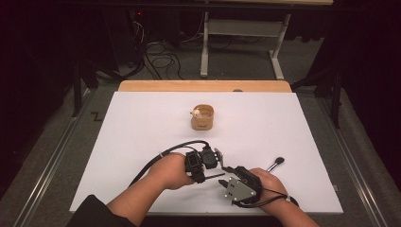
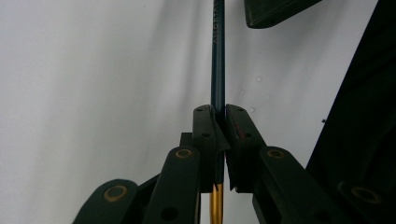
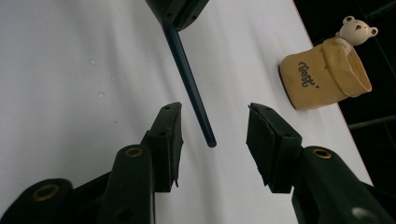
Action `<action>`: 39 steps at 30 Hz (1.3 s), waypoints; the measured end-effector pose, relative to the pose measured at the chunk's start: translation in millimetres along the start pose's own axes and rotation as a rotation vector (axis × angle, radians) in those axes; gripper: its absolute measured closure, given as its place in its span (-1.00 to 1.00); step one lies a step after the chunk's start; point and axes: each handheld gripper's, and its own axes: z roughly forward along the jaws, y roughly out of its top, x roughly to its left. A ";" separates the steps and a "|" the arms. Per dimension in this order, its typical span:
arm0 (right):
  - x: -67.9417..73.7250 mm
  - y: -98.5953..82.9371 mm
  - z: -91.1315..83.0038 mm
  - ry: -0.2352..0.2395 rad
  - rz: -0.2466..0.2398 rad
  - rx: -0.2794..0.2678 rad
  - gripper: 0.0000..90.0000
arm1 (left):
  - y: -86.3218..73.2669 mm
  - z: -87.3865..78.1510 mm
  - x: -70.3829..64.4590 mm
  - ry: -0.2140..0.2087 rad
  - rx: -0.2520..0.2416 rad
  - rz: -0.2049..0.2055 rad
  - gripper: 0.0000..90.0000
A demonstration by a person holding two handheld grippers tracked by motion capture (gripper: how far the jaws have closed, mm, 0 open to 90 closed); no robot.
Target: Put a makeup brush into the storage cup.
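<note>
My left gripper (image 2: pixel 218 109) is shut on a thin dark-blue stick (image 2: pixel 218 56) that has a gold section near its hidden end. In the high view this left gripper (image 1: pixel 204 175) sits near the table's front, pointing right. My right gripper (image 3: pixel 214 112) stands open, and the free tip of the stick (image 3: pixel 189 84) hangs between its two jaws without touching either. From above, the right gripper (image 1: pixel 224 180) carries a grey plate and faces the left gripper (image 3: pixel 180 9) closely.
A tan cup with a small bear on its rim (image 1: pixel 202 117) stands mid-table on the white board (image 1: pixel 142 123); it also appears upper right as the cup (image 3: pixel 324 77). A black-headed brush (image 1: pixel 275 163) lies just right of the right hand.
</note>
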 end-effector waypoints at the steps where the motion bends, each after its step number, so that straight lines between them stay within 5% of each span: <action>1: 0.7 0.0 -0.2 -0.001 0.003 0.004 0.26 | 0.5 0.0 -0.3 0.001 0.000 0.004 0.85; 15: 5.8 0.7 0.9 -0.017 -0.092 -0.023 0.32 | 1.9 3.3 -8.6 -0.009 0.030 0.009 0.85; 39: 16.1 5.1 4.4 -0.006 -0.169 -0.021 0.66 | 6.5 7.4 -17.9 -0.002 0.038 0.032 0.85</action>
